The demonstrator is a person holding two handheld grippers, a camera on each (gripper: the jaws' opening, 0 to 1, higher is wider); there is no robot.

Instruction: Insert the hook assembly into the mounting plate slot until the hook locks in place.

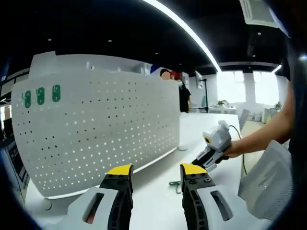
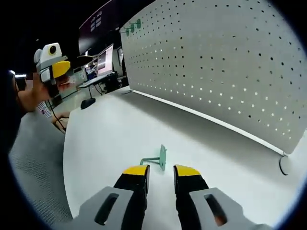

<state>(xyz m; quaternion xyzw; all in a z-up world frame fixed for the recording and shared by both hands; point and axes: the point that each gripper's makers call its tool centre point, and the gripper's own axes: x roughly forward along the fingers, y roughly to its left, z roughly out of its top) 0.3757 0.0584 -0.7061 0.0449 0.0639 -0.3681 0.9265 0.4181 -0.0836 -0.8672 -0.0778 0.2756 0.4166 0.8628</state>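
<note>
Hovering right gripper (image 2: pixel 160 173) just short of green hook (image 2: pixel 158 158) lying dead ahead, stem crosswise; jaws narrowly parted, gripping nothing; left gripper (image 1: pixel 156 171) parted wider, idling farther off.

left claw (image 1: pixel 156 175) open, empty | right claw (image 2: pixel 161 171) open, empty

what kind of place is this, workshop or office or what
Most likely an open-plan office or lab used as a test bench: a white perforated mounting plate stands on a white table, with monitors on desks behind and strip ceiling lights overhead.
</note>
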